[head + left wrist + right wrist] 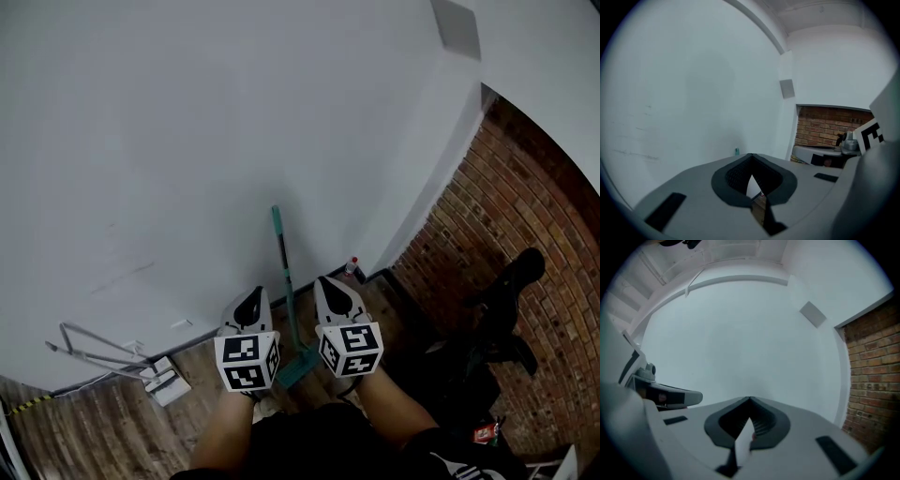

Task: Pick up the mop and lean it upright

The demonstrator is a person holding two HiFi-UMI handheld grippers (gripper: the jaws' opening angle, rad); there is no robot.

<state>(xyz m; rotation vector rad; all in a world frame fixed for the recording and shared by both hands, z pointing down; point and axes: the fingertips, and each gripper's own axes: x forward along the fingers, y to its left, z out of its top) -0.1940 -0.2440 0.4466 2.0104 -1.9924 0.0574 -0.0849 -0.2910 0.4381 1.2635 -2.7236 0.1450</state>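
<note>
The mop point(285, 281) stands upright with its teal and dark pole leaning on the white wall point(187, 141), and its teal head point(298, 367) rests on the wooden floor. My left gripper point(251, 298) hangs just left of the pole and my right gripper point(336, 291) just right of it; neither touches it. Both are shut, tips together, with nothing between them. In the left gripper view the gripper point(750, 155) points at the wall, and the mop's teal tip point(737, 151) peeks over it. The right gripper point(750, 399) faces bare wall.
A red-capped bottle point(352, 267) stands by the wall's corner. A metal frame point(94, 352) and white pieces point(164, 380) lie at the left on the floor. A brick wall point(506, 216) and a black object point(506, 300) fill the right side.
</note>
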